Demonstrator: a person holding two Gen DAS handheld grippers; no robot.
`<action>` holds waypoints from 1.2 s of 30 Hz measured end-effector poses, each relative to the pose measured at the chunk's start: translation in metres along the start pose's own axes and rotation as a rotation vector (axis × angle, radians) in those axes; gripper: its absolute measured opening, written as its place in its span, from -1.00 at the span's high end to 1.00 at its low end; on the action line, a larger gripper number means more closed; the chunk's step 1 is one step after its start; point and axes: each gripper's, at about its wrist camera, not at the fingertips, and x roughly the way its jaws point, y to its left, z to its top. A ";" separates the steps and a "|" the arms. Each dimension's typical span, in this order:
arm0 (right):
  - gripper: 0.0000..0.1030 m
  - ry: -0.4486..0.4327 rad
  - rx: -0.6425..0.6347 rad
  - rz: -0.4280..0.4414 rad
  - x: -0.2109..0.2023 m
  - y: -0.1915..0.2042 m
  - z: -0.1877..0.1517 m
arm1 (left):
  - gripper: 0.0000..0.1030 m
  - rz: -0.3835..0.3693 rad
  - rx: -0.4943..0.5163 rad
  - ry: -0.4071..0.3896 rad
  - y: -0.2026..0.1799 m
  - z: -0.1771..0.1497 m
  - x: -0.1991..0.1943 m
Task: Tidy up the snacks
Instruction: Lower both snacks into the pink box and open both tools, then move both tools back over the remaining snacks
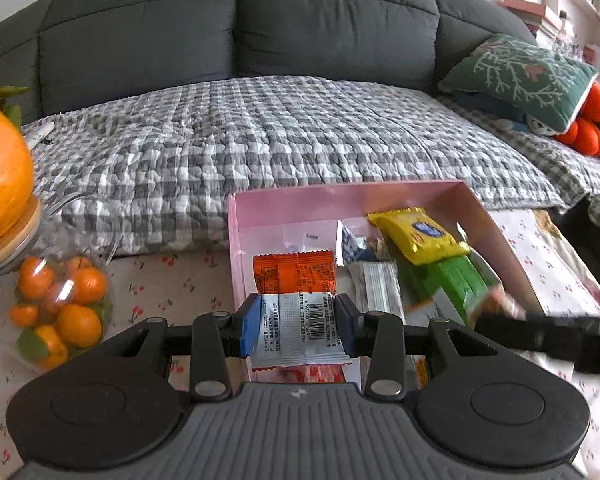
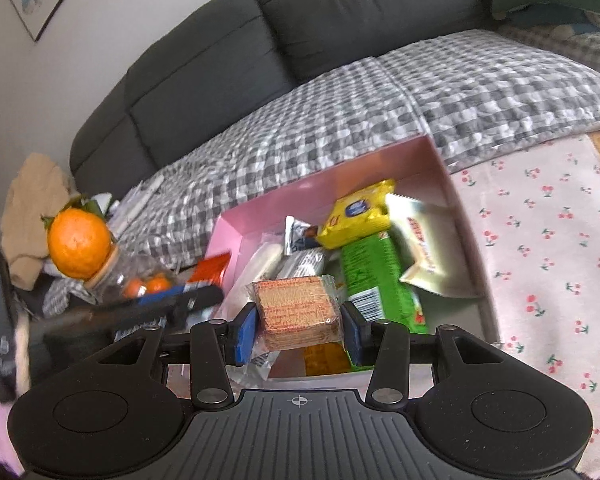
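A pink box (image 1: 300, 200) (image 2: 340, 168) stands on the cherry-print cloth and holds several snacks: a yellow packet (image 1: 418, 234) (image 2: 358, 212), a green packet (image 1: 456, 280) (image 2: 374, 276) and a cream packet (image 2: 424, 256). My left gripper (image 1: 296, 322) is shut on an orange and white sachet (image 1: 296, 296) over the box's near left corner. My right gripper (image 2: 298, 326) is shut on a clear-wrapped stack of brown crackers (image 2: 296, 308) above the box's near edge. In the left wrist view the right gripper shows as a blurred black bar at the box's right side.
A jar of small oranges (image 1: 58, 312) (image 2: 140, 280) with a big orange (image 1: 0, 176) (image 2: 78, 242) on its lid stands left of the box. Behind lies a grey sofa with a checked blanket (image 1: 280, 128) (image 2: 420, 92) and a green cushion (image 1: 520, 76).
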 end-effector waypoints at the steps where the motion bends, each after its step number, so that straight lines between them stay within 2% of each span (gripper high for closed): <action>1: 0.17 0.004 -0.010 -0.009 0.003 0.002 -0.001 | 0.30 0.001 -0.002 0.000 0.000 0.002 0.002; 7: 0.14 0.006 -0.077 -0.051 0.013 0.012 -0.006 | 0.29 0.016 0.017 -0.006 0.000 0.009 0.014; 10: 0.02 -0.005 -0.077 -0.066 0.013 0.012 -0.007 | 0.23 0.016 0.027 -0.016 0.000 0.008 0.016; 11: -0.10 -0.006 -0.069 -0.067 0.013 0.011 -0.006 | 0.15 0.023 0.030 -0.023 0.000 0.007 0.016; 12: -0.12 -0.013 -0.063 -0.066 0.012 0.010 -0.006 | 0.10 0.034 0.034 -0.027 0.000 0.007 0.016; 23: -0.14 -0.017 -0.066 -0.084 0.005 0.009 -0.003 | -0.18 0.054 0.029 -0.014 0.002 0.003 0.010; 29: -0.28 -0.006 -0.102 -0.097 -0.005 0.013 -0.005 | -0.38 0.067 0.052 -0.001 0.002 -0.003 -0.003; 36: -0.57 0.009 -0.133 -0.125 -0.024 0.013 -0.008 | -0.59 0.063 0.052 0.020 0.003 -0.016 -0.025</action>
